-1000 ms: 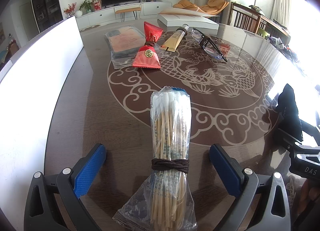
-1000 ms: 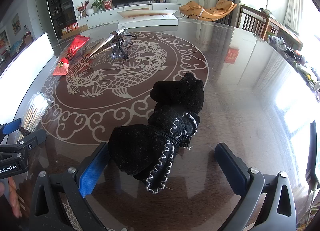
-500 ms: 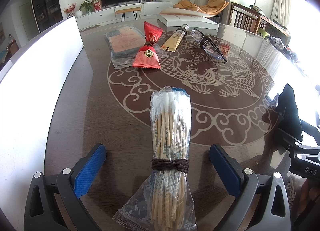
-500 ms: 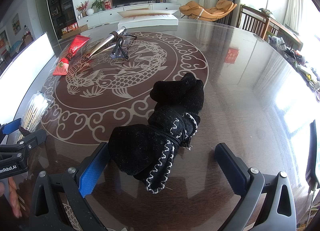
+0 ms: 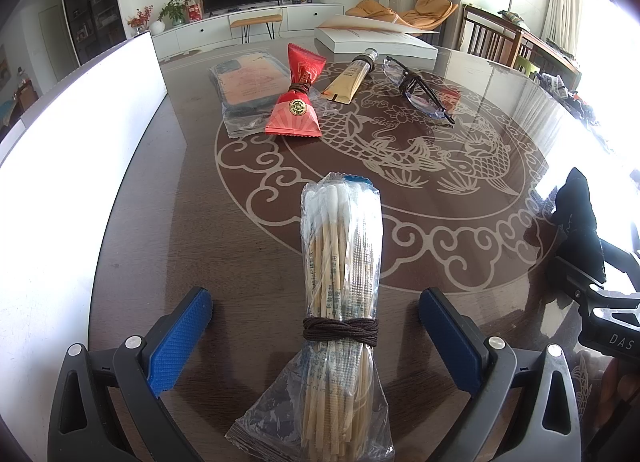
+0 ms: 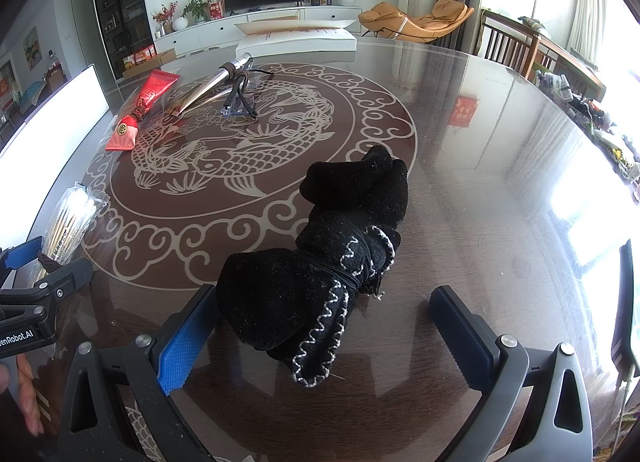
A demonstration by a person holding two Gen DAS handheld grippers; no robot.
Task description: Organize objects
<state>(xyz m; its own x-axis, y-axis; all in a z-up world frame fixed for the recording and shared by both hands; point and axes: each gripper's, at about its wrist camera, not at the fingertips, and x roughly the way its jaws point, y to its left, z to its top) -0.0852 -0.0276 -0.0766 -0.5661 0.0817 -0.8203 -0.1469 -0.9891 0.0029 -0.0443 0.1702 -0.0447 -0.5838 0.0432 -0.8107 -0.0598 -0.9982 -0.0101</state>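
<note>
Glass-topped table (image 5: 248, 262), left gripper (image 5: 316, 326) wide open around swab bundle (image 5: 340, 262), right gripper (image 6: 324, 326) wide open around black sock (image 6: 320, 274)

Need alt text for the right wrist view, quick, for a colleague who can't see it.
The open right gripper straddles a black sock bundle tied with cord on a glossy dark table. Farther left lie a red packet, glasses and a cotton swab pack.
</note>
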